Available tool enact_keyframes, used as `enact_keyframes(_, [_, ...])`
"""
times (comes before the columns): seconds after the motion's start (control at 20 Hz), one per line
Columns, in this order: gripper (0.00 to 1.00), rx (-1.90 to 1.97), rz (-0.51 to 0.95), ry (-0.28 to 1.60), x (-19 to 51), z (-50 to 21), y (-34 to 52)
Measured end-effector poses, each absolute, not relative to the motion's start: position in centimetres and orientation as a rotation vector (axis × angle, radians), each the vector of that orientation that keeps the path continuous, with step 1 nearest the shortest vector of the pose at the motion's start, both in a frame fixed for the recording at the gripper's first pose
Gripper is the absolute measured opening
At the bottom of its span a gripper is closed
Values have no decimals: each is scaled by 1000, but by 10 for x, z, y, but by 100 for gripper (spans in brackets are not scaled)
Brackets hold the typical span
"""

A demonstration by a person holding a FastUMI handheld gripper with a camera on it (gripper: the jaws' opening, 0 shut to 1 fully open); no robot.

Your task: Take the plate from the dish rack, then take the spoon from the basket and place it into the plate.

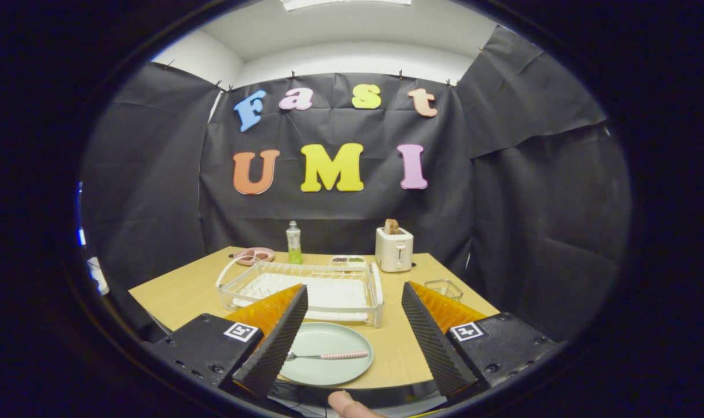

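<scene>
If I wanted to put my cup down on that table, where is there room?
Bare wood lies between the plate and the glass dish, right of the rack, and also left of the rack. The far edge is crowded: pink dish, bottle, small tray, toaster. The gripper hangs open over the plate and spoon.

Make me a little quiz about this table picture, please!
1. True or false: the spoon lies on the plate.
2. What are the tongs doing? A) squeezing the spoon B) open, holding nothing C) shut on the plate
3. What stands on the table just beyond the plate?

Key:
1. True. It lies across the green plate, its bowl toward one finger.
2. B. The fingers are spread wide, with the plate between them.
3. The white dish rack, with a toaster and a bottle farther back.
</scene>
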State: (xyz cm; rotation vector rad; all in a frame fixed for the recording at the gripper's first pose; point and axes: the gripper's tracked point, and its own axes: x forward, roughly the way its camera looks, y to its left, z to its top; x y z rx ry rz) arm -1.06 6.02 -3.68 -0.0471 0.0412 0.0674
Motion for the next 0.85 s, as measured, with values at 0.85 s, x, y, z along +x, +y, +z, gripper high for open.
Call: enact_keyframes(0.85, [100,-22,87,33,-28,-26,60])
